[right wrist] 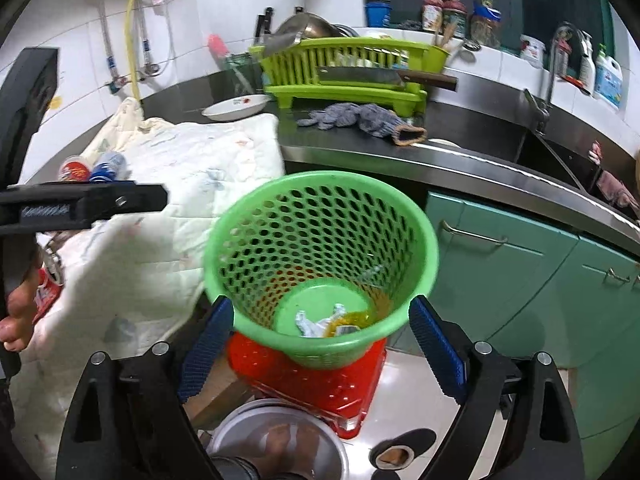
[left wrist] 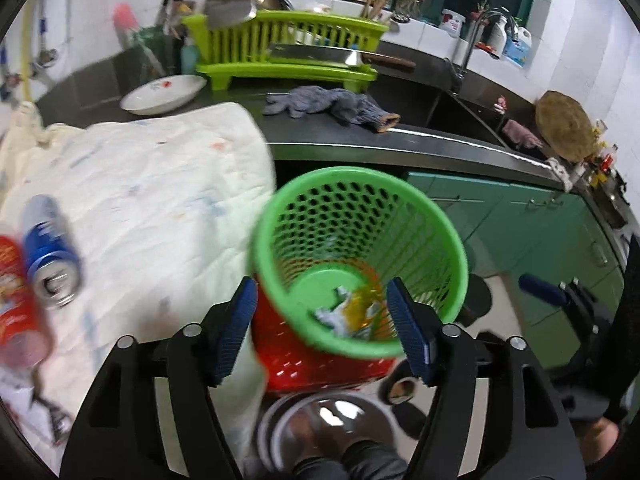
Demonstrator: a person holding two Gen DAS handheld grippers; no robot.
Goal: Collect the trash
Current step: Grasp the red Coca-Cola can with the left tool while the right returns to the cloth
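Note:
A green perforated basket (left wrist: 352,208) (right wrist: 312,220) stands on a red plastic stool (left wrist: 320,364) (right wrist: 320,384) in front of the counter. At its bottom lie crumpled white paper and a yellow wrapper (left wrist: 348,314) (right wrist: 320,322). My left gripper (left wrist: 322,330) hangs open over the basket's near rim, with nothing between its blue pads. My right gripper (right wrist: 322,346) is also open above the near rim and holds nothing. A blue can (left wrist: 50,252) (right wrist: 108,168) and a red can (left wrist: 16,300) (right wrist: 74,170) lie on a white quilted cloth (left wrist: 152,184) (right wrist: 192,168) to the left.
On the dark counter sit a green dish rack (left wrist: 280,40) with a cleaver, a white plate (left wrist: 164,94) and a grey glove (left wrist: 332,106). The sink (left wrist: 460,112) is at the right, above green cabinets (right wrist: 520,280). A steel bowl (right wrist: 280,440) rests on the floor below the stool.

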